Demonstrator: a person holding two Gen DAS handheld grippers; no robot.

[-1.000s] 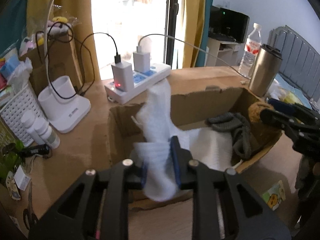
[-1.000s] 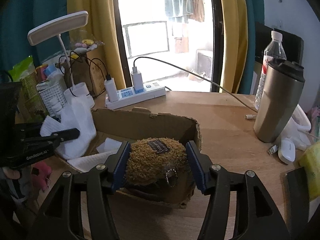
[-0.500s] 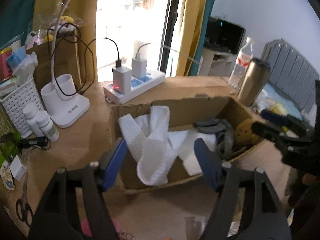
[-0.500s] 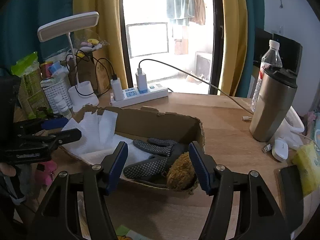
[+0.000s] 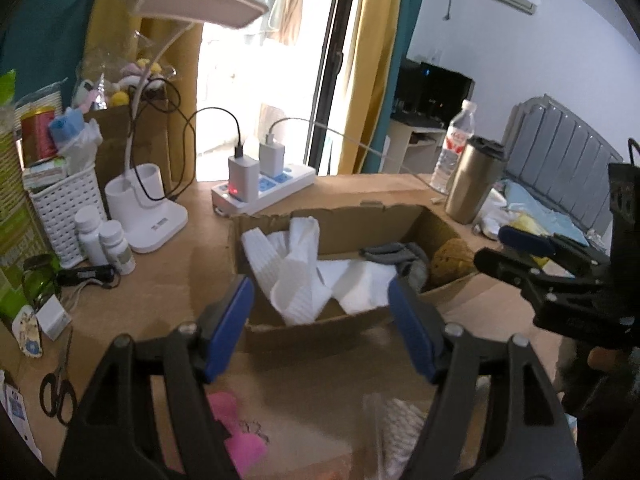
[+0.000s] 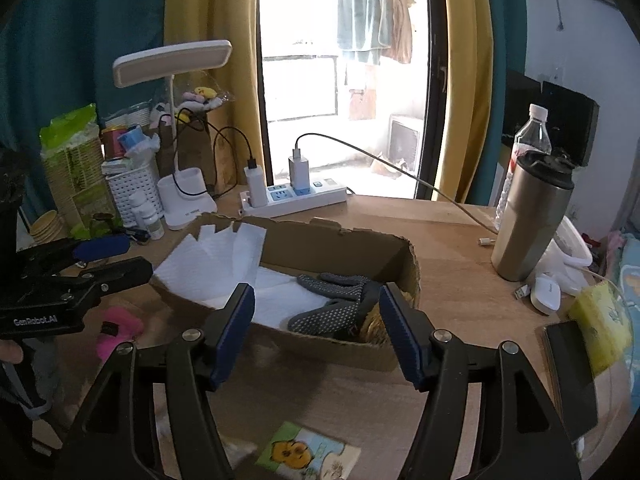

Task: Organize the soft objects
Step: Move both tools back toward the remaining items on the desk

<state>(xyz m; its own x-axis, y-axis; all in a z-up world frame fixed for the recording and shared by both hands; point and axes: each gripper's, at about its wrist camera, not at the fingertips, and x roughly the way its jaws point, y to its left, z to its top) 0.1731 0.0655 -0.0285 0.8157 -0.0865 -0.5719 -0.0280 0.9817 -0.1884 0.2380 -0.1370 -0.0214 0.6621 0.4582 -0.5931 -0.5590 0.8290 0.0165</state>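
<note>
Nearest the left wrist camera, on the bench point(image 5: 168, 280) below and just behind the fingers, lie two soft items not yet boxed: a pink plush item point(image 5: 240, 438) under the left finger and a pale ribbed fabric piece point(image 5: 400, 430) under the right finger, blurred and partly hidden. The left hand-held gripper point(image 5: 320, 320) has its jaws wide apart and empty; judged from this, it is the nearer tool for either item, which lie toward the holder from its tips, so a pull-back and descent would be needed. In the right wrist view the pink plush item point(image 6: 120, 326) sits just below the left tool, well to the left of the right hand-held gripper point(image 6: 316, 326), whose jaws are also spread and empty. Its long axis cannot be told.

Beyond both sets of fingers stands the cardboard box point(image 6: 304, 232), long axis running left to right. It holds white towels point(image 5: 296, 276) at the left end, grey dotted gloves point(image 6: 332, 300) in the middle, and a brown plush ball point(image 5: 452, 258) at the right end.

Farther back: a power strip point(image 6: 296, 200), desk lamp point(image 6: 176, 60), and steel tumbler point(image 6: 532, 216).
</note>
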